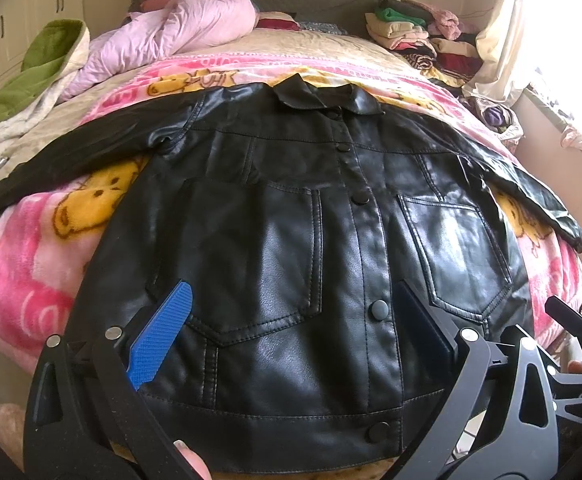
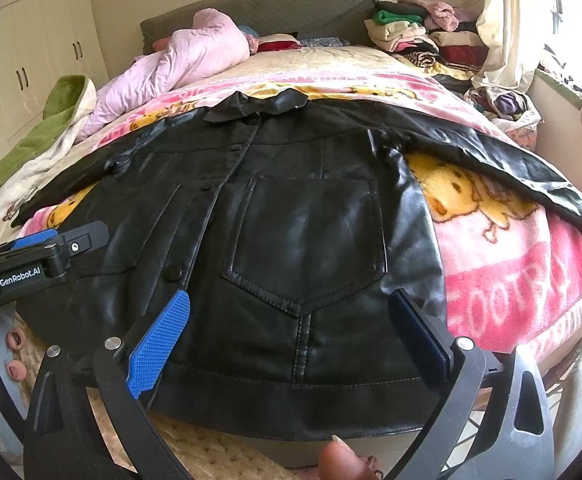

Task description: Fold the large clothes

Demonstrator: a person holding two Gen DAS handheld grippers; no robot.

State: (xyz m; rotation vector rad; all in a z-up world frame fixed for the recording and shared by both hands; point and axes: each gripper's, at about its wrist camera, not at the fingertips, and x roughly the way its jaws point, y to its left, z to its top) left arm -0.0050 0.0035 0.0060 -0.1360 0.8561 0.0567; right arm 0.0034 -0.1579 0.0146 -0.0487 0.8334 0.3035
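A black leather jacket [image 1: 291,208] lies flat, front up and buttoned, on a pink cartoon blanket [image 1: 23,280], collar far, hem near, both sleeves spread out sideways. My left gripper [image 1: 291,300] hovers open above the lower front, its blue pads either side of the button placket. In the right wrist view the same jacket [image 2: 303,232] fills the middle. My right gripper [image 2: 291,312] is open over the right pocket and hem, nothing between its fingers. The left gripper's body [image 2: 31,264] shows at the left edge there.
The bed holds a crumpled lilac quilt [image 1: 179,28] and a green-lined blanket [image 1: 35,72] at the far left. A pile of folded clothes [image 1: 419,36] sits at the far right by the curtain [image 1: 499,32]. White cupboards [image 2: 31,48] stand to the left.
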